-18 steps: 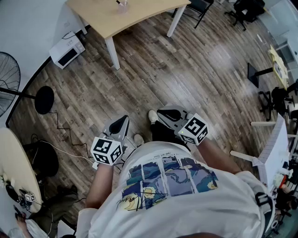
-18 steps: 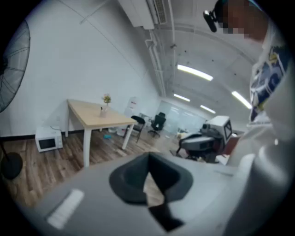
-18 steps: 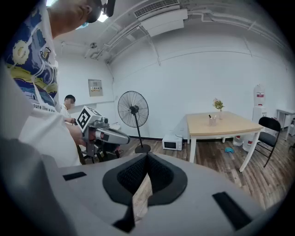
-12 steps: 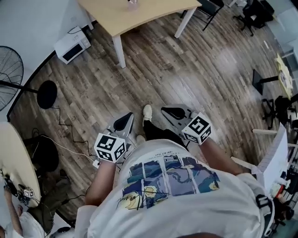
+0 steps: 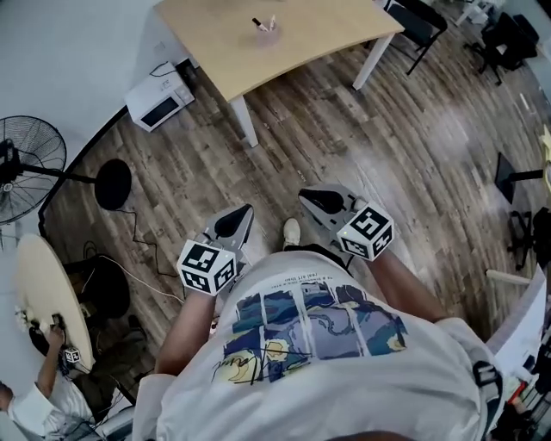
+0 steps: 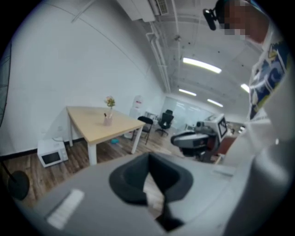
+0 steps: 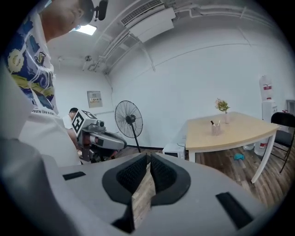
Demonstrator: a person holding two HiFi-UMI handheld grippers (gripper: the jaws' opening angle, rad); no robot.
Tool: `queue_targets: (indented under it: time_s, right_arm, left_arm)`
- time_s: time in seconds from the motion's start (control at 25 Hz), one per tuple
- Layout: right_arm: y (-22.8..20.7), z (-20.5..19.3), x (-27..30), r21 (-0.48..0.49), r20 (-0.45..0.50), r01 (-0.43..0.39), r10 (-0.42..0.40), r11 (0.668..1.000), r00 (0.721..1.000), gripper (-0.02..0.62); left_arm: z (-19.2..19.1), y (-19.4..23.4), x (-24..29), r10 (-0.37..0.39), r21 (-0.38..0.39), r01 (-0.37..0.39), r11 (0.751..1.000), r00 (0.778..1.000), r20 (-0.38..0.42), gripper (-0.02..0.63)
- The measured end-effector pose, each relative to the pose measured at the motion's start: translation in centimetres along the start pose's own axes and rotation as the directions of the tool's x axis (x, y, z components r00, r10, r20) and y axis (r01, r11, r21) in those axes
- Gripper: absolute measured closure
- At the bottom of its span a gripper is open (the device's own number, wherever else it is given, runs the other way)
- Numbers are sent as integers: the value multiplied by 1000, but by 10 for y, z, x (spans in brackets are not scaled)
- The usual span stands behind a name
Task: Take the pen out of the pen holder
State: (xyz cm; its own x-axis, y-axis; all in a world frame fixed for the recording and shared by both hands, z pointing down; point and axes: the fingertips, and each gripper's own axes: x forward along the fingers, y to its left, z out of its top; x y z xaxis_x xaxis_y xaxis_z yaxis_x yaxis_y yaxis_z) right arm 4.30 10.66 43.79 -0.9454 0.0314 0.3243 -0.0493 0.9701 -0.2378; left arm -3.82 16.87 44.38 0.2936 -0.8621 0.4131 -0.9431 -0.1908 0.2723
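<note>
The wooden floor [image 5: 370,129] fills most of the head view. The pale counter [image 5: 215,43] stands well ahead of the person, near the top edge. A fan [image 5: 26,164] and a microwave [image 5: 161,100] stand off to the left. On the counter sits the pen holder [image 5: 268,34], with the dark pen [image 5: 256,22] leaning out of it. Both gripper views show it small and far off.

The holder looks light, so a sideways pull on the pen would likely tip or drag it. Jaws that arrive closed could simply knock it over, so they must part before reaching it.

The left gripper [image 5: 234,220] and right gripper [image 5: 323,201] are held at waist height, side by side, pointing forward and slightly down. Each pair of jaws is pressed together with nothing between them.
</note>
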Motion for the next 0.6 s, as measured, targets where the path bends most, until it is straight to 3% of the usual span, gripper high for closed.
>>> queue_targets:
  time_s: [0.16, 0.36, 0.6]
  right_arm:
    - [-42, -3, 0, 13, -8, 20, -20, 1000, 1000, 541]
    - [-75, -10, -6, 68, -2, 80, -80, 994, 997, 541]
    - [-126, -8, -8, 115, -13, 172, -172, 978, 985, 558]
  left_arm:
    - [34, 4, 47, -34, 21, 33, 999, 999, 20, 601]
    - [51, 10, 88, -85, 47, 85, 995, 996, -6, 601]
    - [78, 50, 141, -89, 77, 90, 993, 996, -23, 600]
